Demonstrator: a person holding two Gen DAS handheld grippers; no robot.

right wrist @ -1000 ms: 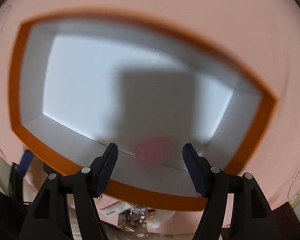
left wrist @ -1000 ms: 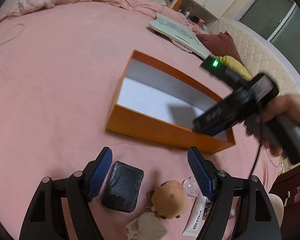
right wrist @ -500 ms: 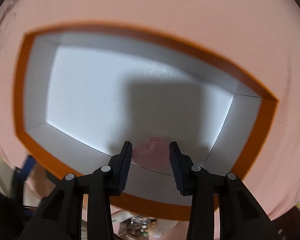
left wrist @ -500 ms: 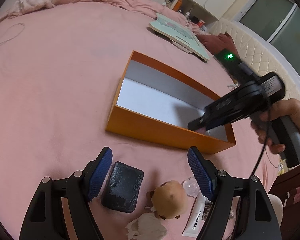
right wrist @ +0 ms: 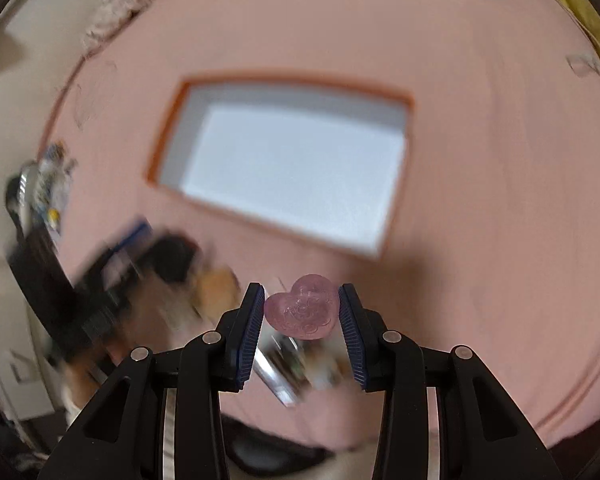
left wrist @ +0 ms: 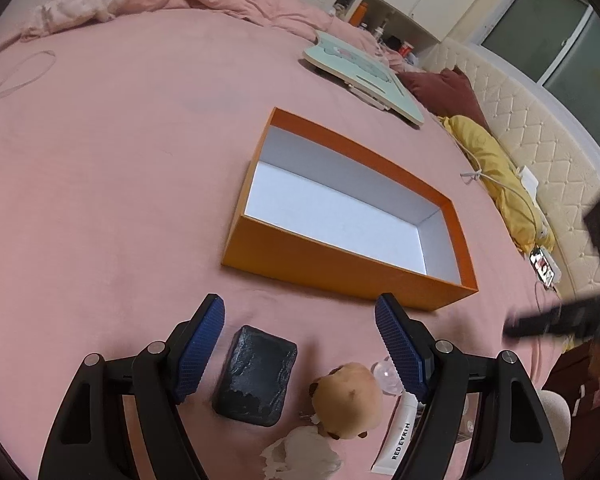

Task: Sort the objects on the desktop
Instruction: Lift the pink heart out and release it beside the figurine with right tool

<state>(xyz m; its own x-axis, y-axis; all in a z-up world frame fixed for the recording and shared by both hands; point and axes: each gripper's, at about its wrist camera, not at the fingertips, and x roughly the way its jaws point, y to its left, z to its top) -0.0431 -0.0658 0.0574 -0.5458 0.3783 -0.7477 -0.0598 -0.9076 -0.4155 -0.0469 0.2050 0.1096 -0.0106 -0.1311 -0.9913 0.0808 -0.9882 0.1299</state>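
The right tongs have come up out of the orange box with the pink heart that lay on its floor, and the box now looks bare inside. Their 2 blue pads have just closed and pinch the heart from either side, lifted clear above the pink bed. The left tongs hang wide open and hold nothing, poised over a black case and a plush toy near the box.

Counted: one orange box, one black case, one plush toy, one white tube, one pink heart, one clear ball.
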